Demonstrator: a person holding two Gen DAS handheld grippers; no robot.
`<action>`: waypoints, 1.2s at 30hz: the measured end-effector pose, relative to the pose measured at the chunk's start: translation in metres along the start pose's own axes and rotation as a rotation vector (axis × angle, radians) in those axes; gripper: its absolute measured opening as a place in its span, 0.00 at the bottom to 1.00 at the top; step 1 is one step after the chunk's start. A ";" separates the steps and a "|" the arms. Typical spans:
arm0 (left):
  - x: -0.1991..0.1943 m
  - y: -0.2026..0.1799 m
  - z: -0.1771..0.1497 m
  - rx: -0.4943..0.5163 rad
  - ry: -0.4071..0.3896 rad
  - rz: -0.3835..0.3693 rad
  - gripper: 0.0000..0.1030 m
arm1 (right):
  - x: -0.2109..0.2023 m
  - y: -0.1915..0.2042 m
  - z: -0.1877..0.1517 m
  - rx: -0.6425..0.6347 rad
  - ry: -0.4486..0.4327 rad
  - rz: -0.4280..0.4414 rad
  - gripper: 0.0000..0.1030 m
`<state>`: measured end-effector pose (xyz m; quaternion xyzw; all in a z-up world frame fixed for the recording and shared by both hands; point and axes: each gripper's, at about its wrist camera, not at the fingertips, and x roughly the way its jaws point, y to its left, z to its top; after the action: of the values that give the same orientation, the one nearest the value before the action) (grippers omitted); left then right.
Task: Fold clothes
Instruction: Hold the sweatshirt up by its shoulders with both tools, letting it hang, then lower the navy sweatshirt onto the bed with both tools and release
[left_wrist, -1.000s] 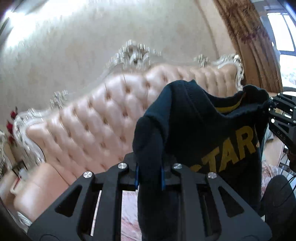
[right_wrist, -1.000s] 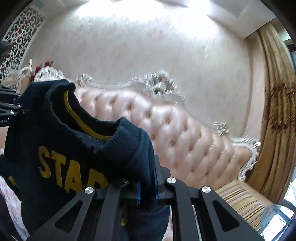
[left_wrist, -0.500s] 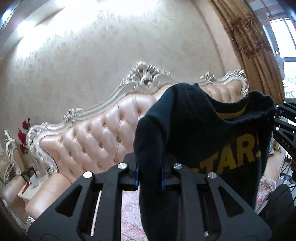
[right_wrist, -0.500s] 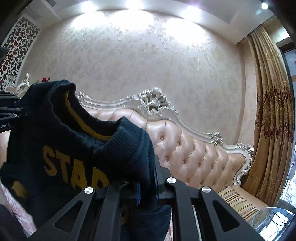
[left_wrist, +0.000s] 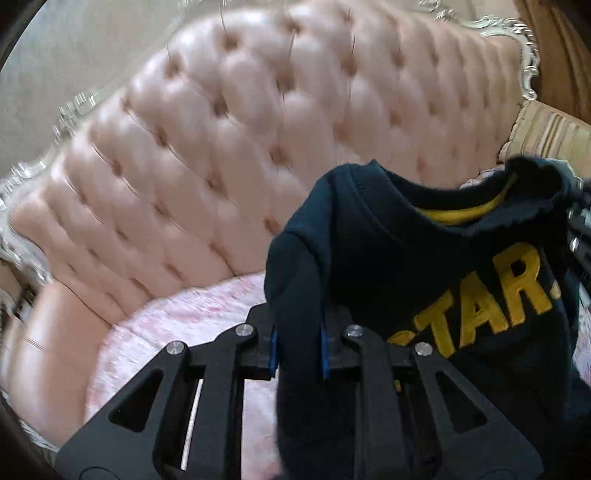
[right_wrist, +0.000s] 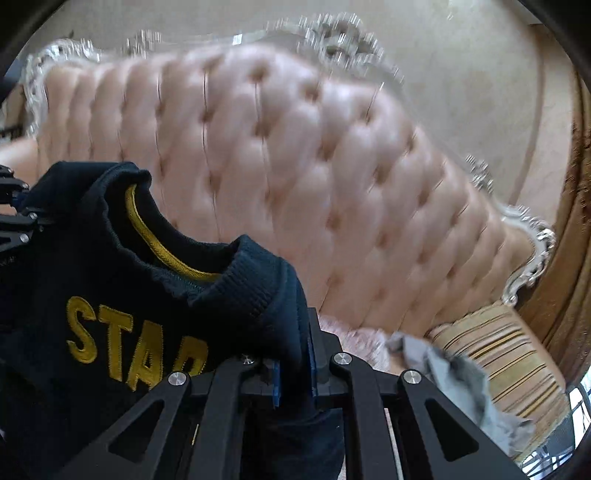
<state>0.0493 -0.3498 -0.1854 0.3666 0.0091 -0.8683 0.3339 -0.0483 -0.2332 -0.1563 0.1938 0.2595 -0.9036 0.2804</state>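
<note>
A navy sweater (left_wrist: 436, 266) with yellow letters and a yellow neck lining hangs stretched between both grippers, above the sofa seat. My left gripper (left_wrist: 297, 350) is shut on one shoulder of it, the cloth bunched between the blue pads. In the right wrist view the same navy sweater (right_wrist: 122, 295) fills the lower left, and my right gripper (right_wrist: 293, 376) is shut on its other shoulder. The opposite gripper shows at the right edge of the left view and at the left edge of the right view. The sweater's lower part is hidden below the frames.
A tufted pink leather sofa (left_wrist: 229, 155) with a silver carved frame stands straight ahead. A pink fluffy cover (left_wrist: 177, 325) lies on its seat. A grey garment (right_wrist: 454, 376) lies crumpled by a gold striped cushion (right_wrist: 506, 354) at the right end. Brown curtains (right_wrist: 569, 258) hang at far right.
Both grippers have dropped and tilted down toward the sofa, carrying the sweater with them. The wall and ceiling have left the view; the seat now shows. Both grips are unchanged.
</note>
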 end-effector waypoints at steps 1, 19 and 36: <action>0.013 -0.001 -0.001 -0.018 0.019 -0.008 0.19 | 0.018 0.002 -0.004 -0.004 0.026 0.002 0.10; 0.091 -0.025 -0.023 -0.053 0.152 0.038 0.23 | 0.130 0.033 -0.056 -0.042 0.261 0.002 0.11; 0.027 0.041 -0.033 -0.316 0.103 0.019 0.56 | 0.099 0.013 -0.027 0.010 0.170 0.007 0.25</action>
<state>0.0804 -0.3885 -0.2170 0.3534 0.1592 -0.8330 0.3949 -0.1105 -0.2671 -0.2310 0.2722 0.2774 -0.8842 0.2593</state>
